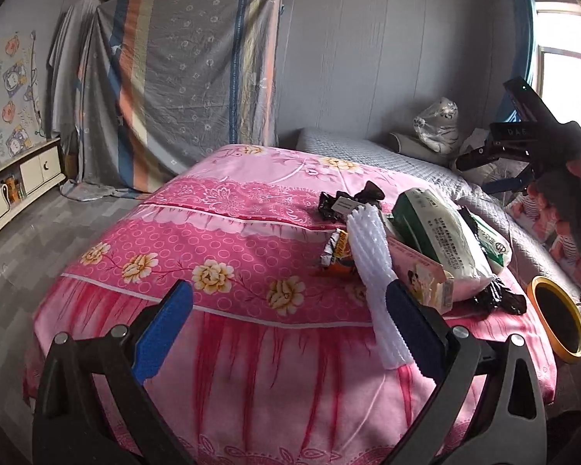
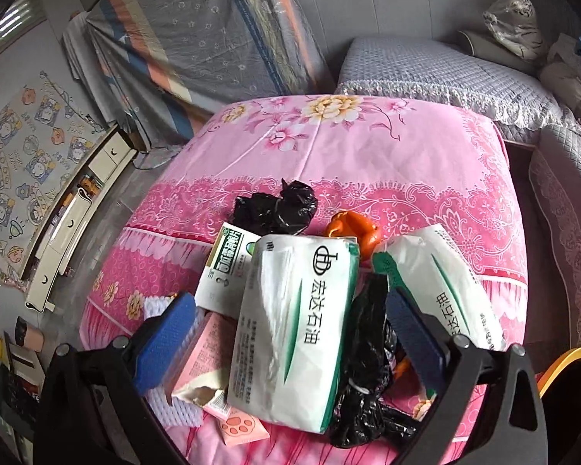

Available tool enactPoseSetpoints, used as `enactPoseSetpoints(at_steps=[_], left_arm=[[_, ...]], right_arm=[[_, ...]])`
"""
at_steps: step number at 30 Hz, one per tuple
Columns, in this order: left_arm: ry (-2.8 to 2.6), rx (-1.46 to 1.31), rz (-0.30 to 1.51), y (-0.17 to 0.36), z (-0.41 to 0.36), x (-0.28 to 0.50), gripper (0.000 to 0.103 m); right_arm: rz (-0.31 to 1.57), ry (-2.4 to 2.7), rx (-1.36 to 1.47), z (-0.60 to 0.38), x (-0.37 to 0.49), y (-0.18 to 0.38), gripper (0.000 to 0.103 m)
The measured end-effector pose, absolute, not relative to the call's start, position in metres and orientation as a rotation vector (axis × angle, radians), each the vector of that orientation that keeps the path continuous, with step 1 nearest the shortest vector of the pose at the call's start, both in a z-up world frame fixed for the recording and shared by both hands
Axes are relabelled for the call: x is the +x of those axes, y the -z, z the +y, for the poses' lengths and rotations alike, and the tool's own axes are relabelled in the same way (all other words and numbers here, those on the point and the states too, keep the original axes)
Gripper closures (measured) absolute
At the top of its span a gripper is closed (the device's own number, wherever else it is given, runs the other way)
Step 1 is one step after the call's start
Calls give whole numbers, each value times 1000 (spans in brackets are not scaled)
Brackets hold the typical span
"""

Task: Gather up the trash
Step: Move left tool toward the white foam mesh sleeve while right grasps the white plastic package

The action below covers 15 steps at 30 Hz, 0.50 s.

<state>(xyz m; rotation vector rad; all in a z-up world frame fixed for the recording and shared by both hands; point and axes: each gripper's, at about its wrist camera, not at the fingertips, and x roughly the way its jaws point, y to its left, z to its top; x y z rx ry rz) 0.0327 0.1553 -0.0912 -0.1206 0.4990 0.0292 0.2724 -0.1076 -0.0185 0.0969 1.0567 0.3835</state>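
White-and-green tissue pack [image 2: 296, 329] lies flat between the right jaws, long axis pointing ahead. Second tissue pack [image 2: 441, 286] just outside the right jaw. Crumpled black bag [image 2: 368, 368] between the packs; another black bag [image 2: 275, 209] ahead. White foam net sleeve [image 1: 372, 271] touches the left gripper's right jaw. Snack wrapper [image 1: 337, 248] just beyond.

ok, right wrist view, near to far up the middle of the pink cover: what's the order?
white tissue pack with green print → orange plastic piece → black crumpled bag → big yellow flower print → grey quilted bed.
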Motion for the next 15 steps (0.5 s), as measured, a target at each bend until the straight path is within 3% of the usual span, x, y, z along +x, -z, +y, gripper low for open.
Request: enactPoseSetpoints(at_steps=[6,15], left_arm=[[-82,-83,509,95,158,36,8],[-63,-133,517,98,168,41,8]], right_arm=[[1213,-324,-20,-76,299,50,8],[1276,-272,-88,-52,325,77,8]])
